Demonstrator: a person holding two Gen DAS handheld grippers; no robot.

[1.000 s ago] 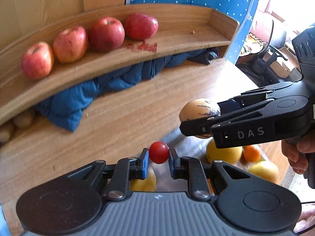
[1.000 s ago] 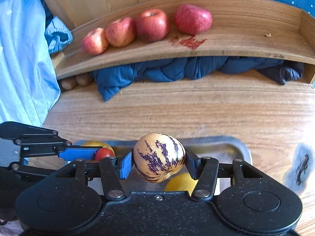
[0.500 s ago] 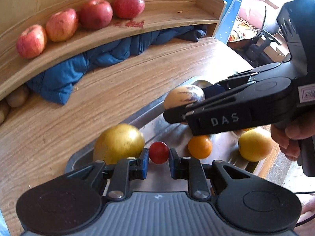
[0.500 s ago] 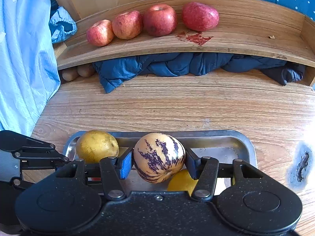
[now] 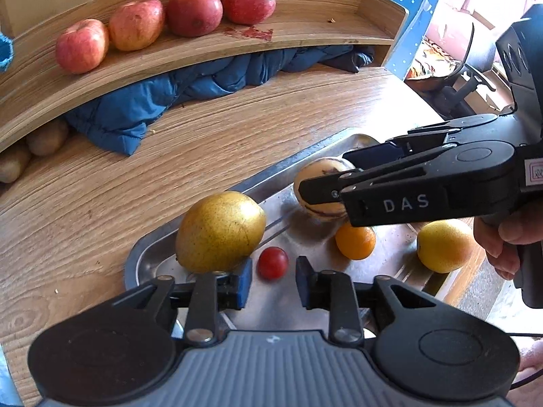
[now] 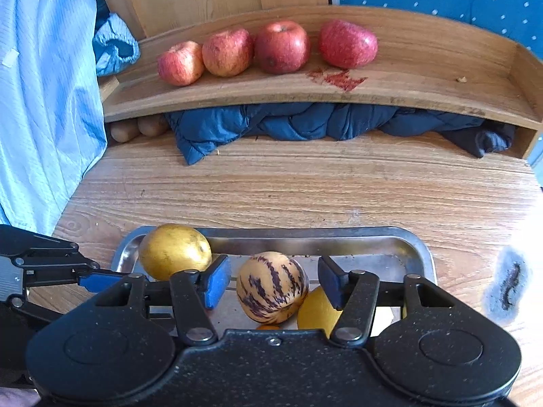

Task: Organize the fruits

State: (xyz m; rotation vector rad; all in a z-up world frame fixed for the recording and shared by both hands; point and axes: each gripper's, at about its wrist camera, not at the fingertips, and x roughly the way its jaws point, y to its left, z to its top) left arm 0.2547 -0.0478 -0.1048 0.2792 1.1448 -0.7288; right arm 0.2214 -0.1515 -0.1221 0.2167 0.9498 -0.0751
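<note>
Jaws on both tools have just been opening. Left gripper [image 5: 273, 283] is standing slightly apart around the small red cherry tomato [image 5: 272, 263], pads clear, tomato sitting on the shiny metal tray [image 5: 149, 252]. Right gripper [image 6: 274, 283] is gaping wider (nothing gripped); striped cream-and-purple melon [image 6: 271, 286] is resting between its pads, round yellow pear [image 5: 220, 232] at 10 o'clock of the tomato.

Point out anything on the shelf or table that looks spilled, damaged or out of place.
A red smear or scatter of crumbs stains the wooden shelf just in front of the rightmost apple. A dark scorch-like mark mars the table right of the metal tray. A blue quilted jacket is stuffed under the shelf.
</note>
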